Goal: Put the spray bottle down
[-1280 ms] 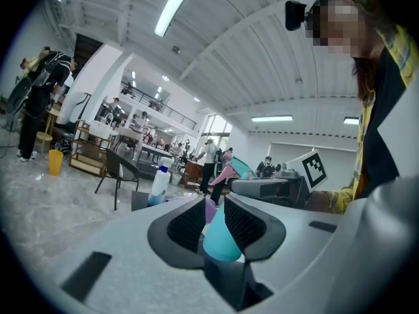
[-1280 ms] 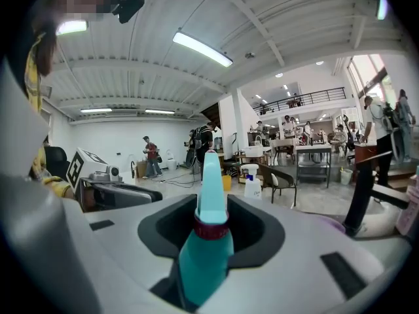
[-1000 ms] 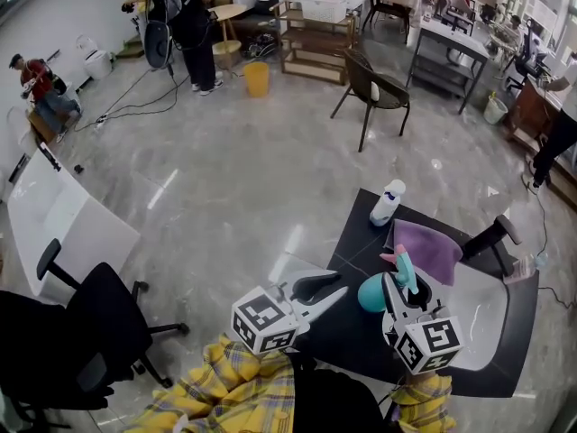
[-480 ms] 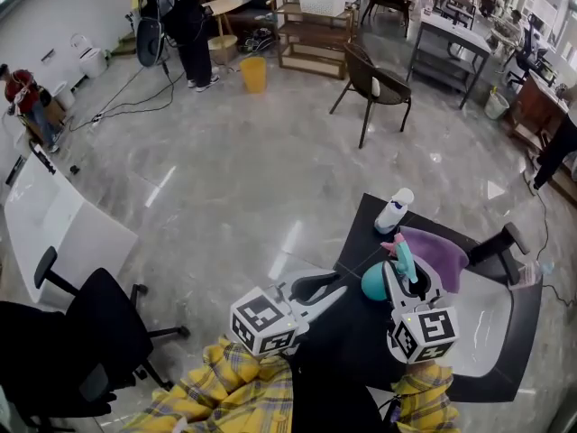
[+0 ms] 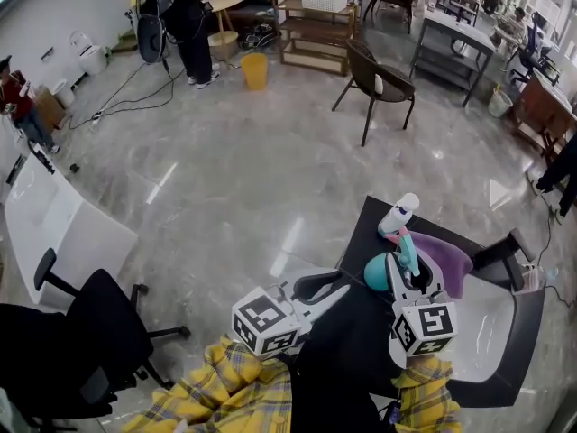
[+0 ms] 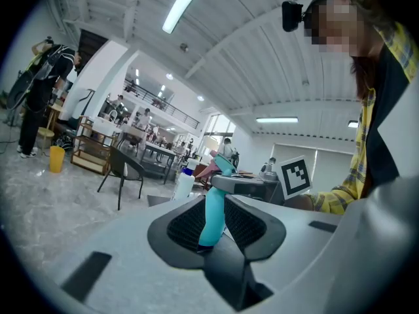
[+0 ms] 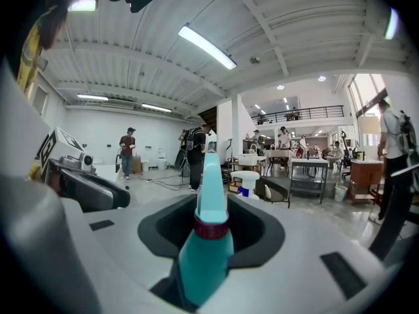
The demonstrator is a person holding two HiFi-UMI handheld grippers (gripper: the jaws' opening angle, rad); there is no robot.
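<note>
A teal spray bottle (image 5: 377, 273) with a pink trigger stands upright in my right gripper (image 5: 406, 273), which is shut on its neck just above the black table (image 5: 364, 238). In the right gripper view the bottle (image 7: 208, 241) fills the gap between the pads, with a dark red ring round its neck. My left gripper (image 5: 335, 289) hangs just left of the bottle, its jaws a little apart with nothing between them. Through that gap, the left gripper view shows the bottle (image 6: 211, 221) further off, under the right gripper (image 6: 239, 185).
A white spray bottle (image 5: 397, 215) stands at the table's far corner, with a purple cloth (image 5: 448, 260) beside it and a white board (image 5: 487, 323) to the right. A black office chair (image 5: 90, 332) and white desk (image 5: 63, 224) stand left. A brown chair (image 5: 379, 79) and people are far off.
My right gripper has carried the teal bottle further over the table, closer to the white spray bottle. The left gripper has moved along beside it.
</note>
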